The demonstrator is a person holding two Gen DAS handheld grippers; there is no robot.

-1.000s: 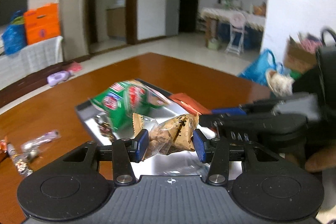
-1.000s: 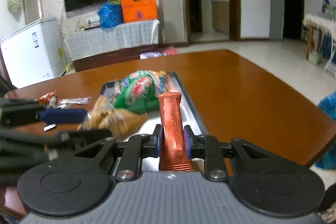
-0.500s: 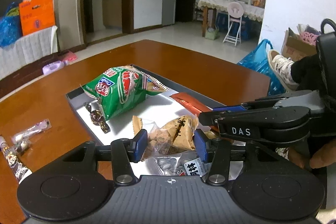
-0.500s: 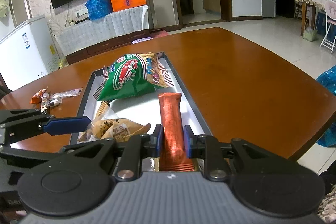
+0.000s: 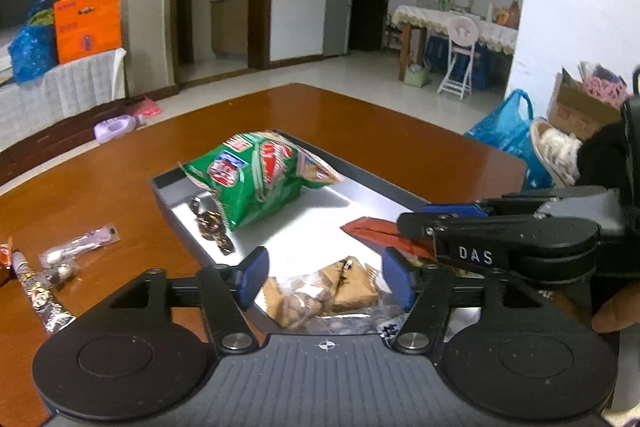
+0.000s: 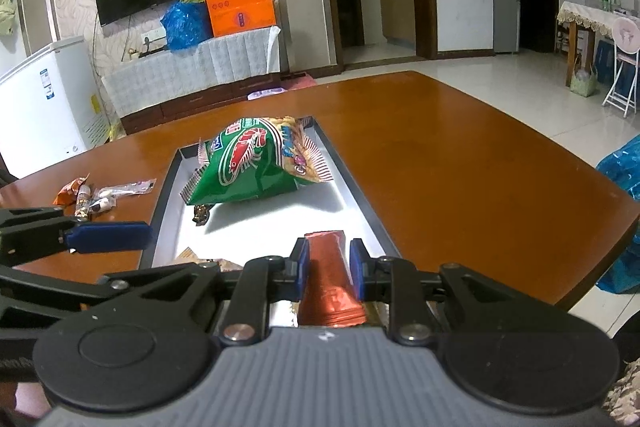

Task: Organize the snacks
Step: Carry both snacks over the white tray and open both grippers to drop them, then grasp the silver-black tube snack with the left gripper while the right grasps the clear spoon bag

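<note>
On the brown wooden table (image 6: 460, 163) sits a dark-rimmed metal tray (image 6: 344, 163), and the snacks are piling in. At its far end lies a puffy green chip bag (image 6: 252, 163) with a red shrimp printed on it. Near the front edge rests a tan, crinkly nut packet (image 5: 320, 293), lying loose between the left gripper (image 5: 326, 281) pads: those jaws have just been opening and no longer press it. The right gripper (image 6: 329, 267) is clamped tight on a shiny red ribbed wrapper bar (image 6: 328, 267), held over the tray's near right corner. Left of the tray, small wrapped candies (image 6: 100, 193) lie scattered on the table.
</note>
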